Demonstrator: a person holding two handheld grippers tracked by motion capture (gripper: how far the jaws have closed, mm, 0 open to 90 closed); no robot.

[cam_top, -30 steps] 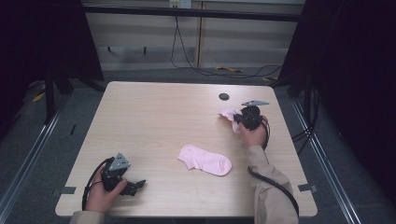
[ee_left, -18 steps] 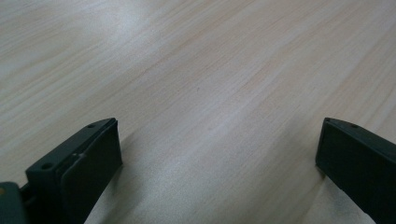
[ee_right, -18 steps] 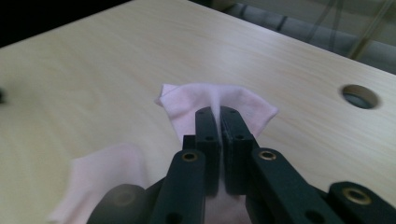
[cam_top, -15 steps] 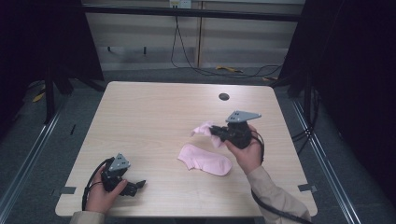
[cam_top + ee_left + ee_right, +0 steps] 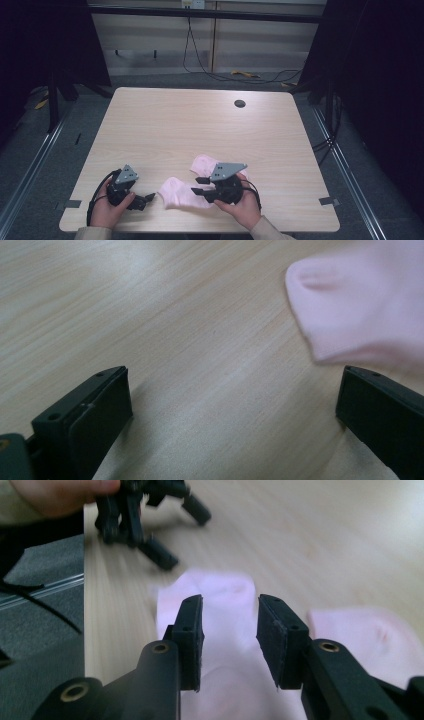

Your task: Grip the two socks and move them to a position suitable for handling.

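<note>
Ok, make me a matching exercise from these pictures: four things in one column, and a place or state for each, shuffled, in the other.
Things:
1. left gripper
2. right gripper
3. pink socks
4. dark round hole

Places or states:
A. far right part of the table top
B. lying between the two grippers
C. jaws wide open, over bare wood beside a sock's end
D. jaws partly open, right above pink fabric

Pairs: 1-C, 2-D, 3-B, 4-A

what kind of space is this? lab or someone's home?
Most likely a lab recording booth, not a home: a bare wooden table ringed by dark curtains, loose cables along the back wall, floor rails beside it. Two pink socks look like props.
</note>
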